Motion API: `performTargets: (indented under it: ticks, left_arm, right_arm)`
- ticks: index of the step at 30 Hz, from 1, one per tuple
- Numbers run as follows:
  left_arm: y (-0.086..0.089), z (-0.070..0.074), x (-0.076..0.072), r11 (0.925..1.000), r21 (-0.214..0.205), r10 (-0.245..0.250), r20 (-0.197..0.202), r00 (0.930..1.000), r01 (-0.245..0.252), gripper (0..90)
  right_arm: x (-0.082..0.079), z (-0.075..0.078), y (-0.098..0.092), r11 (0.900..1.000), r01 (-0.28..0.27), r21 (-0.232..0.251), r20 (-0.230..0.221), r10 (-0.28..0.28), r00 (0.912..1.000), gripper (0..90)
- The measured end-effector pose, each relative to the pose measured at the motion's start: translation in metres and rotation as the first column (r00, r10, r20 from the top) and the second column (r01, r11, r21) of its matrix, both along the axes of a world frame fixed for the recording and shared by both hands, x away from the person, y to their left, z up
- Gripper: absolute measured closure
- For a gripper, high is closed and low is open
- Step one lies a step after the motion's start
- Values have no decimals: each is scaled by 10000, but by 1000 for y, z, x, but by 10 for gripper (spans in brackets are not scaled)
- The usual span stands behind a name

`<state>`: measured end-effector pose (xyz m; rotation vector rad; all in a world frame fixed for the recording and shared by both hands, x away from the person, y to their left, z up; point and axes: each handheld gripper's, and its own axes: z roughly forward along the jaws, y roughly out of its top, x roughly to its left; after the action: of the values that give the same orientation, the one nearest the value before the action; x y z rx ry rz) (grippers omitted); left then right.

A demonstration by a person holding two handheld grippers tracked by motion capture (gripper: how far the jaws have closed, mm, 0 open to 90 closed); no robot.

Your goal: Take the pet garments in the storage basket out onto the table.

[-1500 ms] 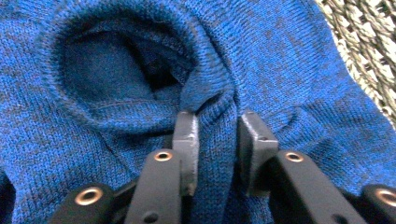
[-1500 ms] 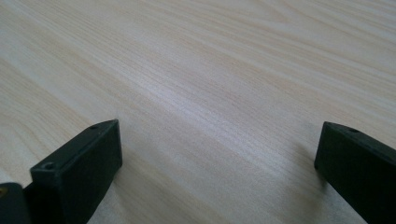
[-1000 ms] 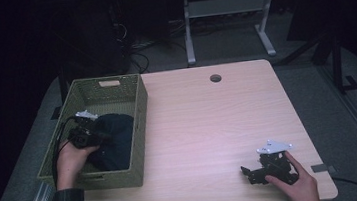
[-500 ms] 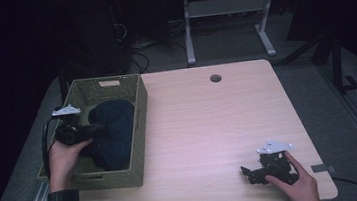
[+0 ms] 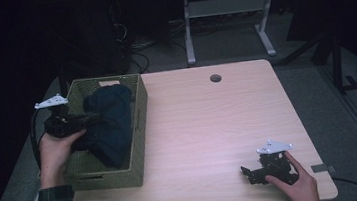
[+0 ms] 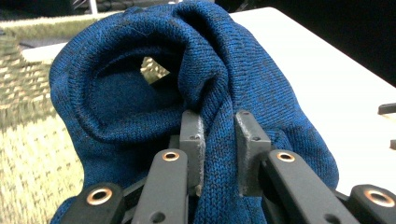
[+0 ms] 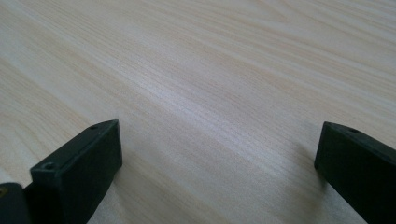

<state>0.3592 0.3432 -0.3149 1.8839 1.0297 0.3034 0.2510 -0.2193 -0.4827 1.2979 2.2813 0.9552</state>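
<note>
A dark blue knitted garment (image 5: 111, 122) hangs over a woven green basket (image 5: 139, 129) at the table's left side. My left gripper (image 5: 90, 118) is shut on a fold of that blue garment (image 6: 201, 79) and holds it lifted above the basket, its pads (image 6: 192, 140) pinching the knit. At the table's front right corner my right gripper (image 5: 248, 173) rests low on the wood, open, with bare tabletop (image 7: 210, 107) between its jaws.
The light wooden table (image 5: 219, 126) has a round cable hole (image 5: 215, 78) near its far edge. The basket's woven wall (image 6: 28, 88) lies behind the cloth. A desk frame (image 5: 228, 15) stands on the floor beyond the table.
My left gripper has risen and drawn back to the left with the blue garment, pulling it up out of the basket. The right gripper has stayed put.
</note>
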Motion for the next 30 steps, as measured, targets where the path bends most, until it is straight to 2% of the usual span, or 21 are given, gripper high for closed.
performTargets:
  ticks: [5,7,8,14,23,24,30]
  left_arm:
    - [-9,19,0,9990,-253,-350,336,9988,359,754]
    - [-11,23,0,9986,-304,-429,412,9982,442,755]
    - [-14,29,0,9972,-421,-594,520,9969,616,755]
    - [-29,46,1,9920,-618,-1045,805,9913,1096,755]
    - [-50,62,2,9854,-505,-1569,1050,9820,1628,755]
    - [-55,65,2,9820,-528,-1746,1140,9780,1814,755]
    - [-67,71,3,9758,-612,-2010,1286,9711,2100,755]
  right_arm:
    - [0,0,0,10000,-6,-8,5,6,10000,4]
    - [0,0,0,10000,-9,-7,6,9,10000,4]
    - [0,0,0,10000,-10,-12,3,10,10000,4]
    - [0,0,0,10000,-13,-11,5,13,10000,4]
    - [0,0,0,10000,-15,-11,16,15,10000,4]
    - [0,0,0,10000,-18,-11,15,18,10000,4]
    - [0,0,0,10000,-18,-13,17,18,10000,4]
